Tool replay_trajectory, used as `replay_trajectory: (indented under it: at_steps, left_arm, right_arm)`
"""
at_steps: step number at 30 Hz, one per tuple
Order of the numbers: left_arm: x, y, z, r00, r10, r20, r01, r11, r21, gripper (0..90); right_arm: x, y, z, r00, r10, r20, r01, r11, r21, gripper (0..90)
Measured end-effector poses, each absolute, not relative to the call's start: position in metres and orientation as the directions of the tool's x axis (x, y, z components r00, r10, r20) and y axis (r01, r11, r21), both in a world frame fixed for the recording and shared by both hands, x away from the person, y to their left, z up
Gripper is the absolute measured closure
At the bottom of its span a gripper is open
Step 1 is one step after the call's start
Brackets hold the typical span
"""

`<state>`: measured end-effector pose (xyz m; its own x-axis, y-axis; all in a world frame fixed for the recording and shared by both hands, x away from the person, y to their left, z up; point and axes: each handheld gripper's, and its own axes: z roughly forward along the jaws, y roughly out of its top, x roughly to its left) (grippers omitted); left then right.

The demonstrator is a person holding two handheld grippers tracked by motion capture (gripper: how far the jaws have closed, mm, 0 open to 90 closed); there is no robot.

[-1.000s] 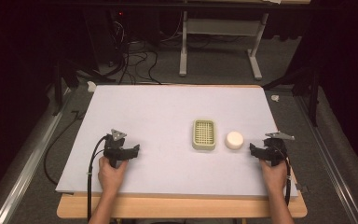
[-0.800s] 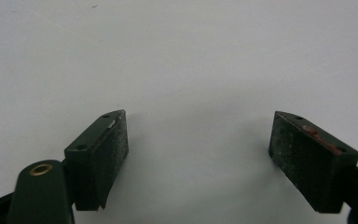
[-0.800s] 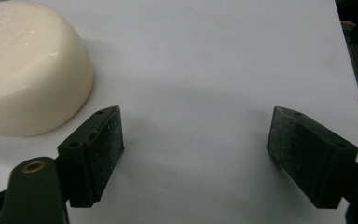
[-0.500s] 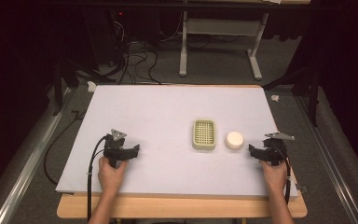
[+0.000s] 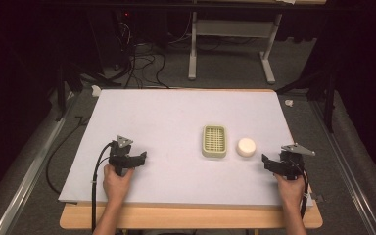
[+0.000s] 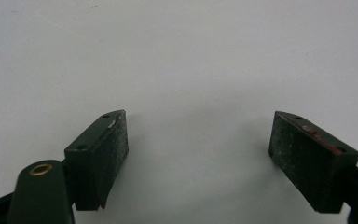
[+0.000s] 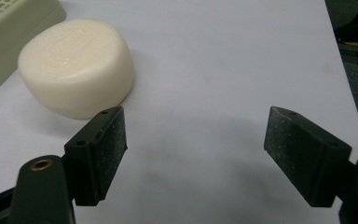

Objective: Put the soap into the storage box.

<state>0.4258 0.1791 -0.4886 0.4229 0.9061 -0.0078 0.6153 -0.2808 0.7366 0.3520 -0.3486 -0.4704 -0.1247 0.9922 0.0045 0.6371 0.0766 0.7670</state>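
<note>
a pale, rounded soap bar (image 7: 77,65) sits beside a green slotted dish (image 5: 214,141); right claw (image 7: 193,156) gapes empty, jaws just narrowing; left claw (image 6: 198,158) open.

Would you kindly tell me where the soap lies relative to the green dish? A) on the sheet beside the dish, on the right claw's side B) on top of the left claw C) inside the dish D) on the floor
A: the soap rests on the white sheet just beside the dish, toward the right claw.
</note>
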Motion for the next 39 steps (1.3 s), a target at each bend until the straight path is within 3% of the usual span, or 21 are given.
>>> replay_trajectory:
  at_steps: [22, 39]
  left_arm:
    - [0.426, 0.179, -0.489, 0.424, 0.906, -0.008, 0.616, -0.281, 0.736, 20.1]
    - [0.426, 0.179, -0.489, 0.424, 0.906, -0.008, 0.616, -0.282, 0.736, 20.1]
  right_arm:
    - [0.33, -0.328, -0.469, -0.185, 0.983, 0.003, 0.608, 0.112, 0.786, 21.6]
    - [0.346, -0.3, -0.467, -0.258, 0.966, -0.018, 0.609, 0.177, 0.773, 18.8]
